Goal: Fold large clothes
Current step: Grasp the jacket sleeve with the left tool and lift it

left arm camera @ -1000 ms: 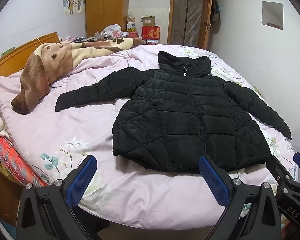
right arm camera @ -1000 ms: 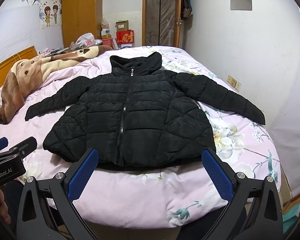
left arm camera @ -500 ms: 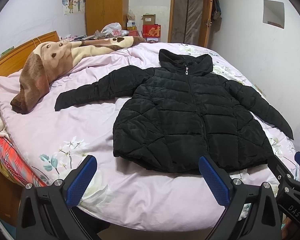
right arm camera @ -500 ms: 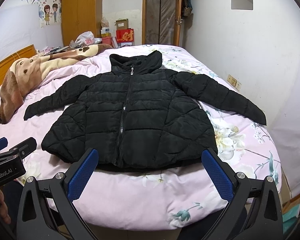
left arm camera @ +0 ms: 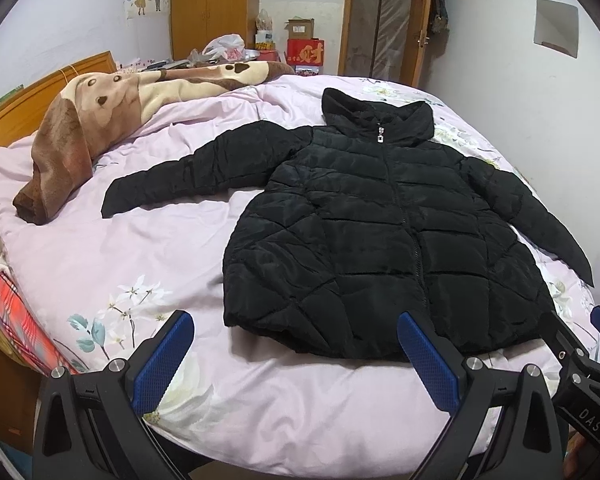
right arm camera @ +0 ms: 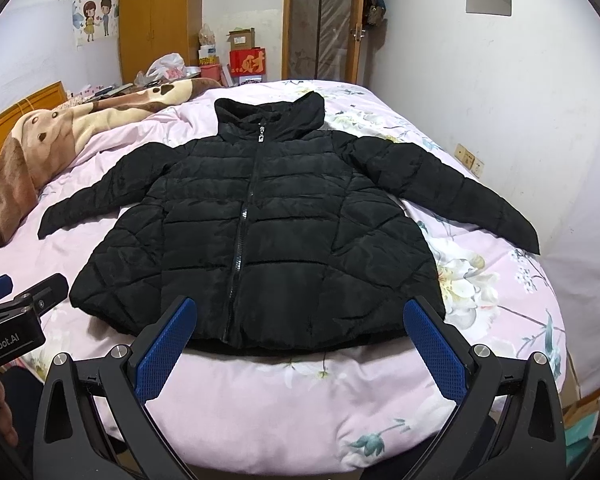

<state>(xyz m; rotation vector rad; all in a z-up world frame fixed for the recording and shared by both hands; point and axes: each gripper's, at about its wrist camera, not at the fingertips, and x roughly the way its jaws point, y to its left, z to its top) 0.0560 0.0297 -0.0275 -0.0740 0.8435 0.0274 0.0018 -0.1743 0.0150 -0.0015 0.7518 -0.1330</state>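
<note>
jacket (right arm camera: 268,232) beyond both parted jaws

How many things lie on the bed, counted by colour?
Black: 1, the puffer jacket, spread flat and zipped.
Brown and cream: 1, the dog-print blanket, bunched beside it on the pink floral bedcover.
Total: 2. Neither open tool touches them.

Left gripper (left arm camera: 296,354) and right gripper (right arm camera: 300,340) hover level, jaws spread wide, empty.

Both wrist views face the jacket (left arm camera: 384,232) from the bed's (right arm camera: 260,400) foot.
</note>
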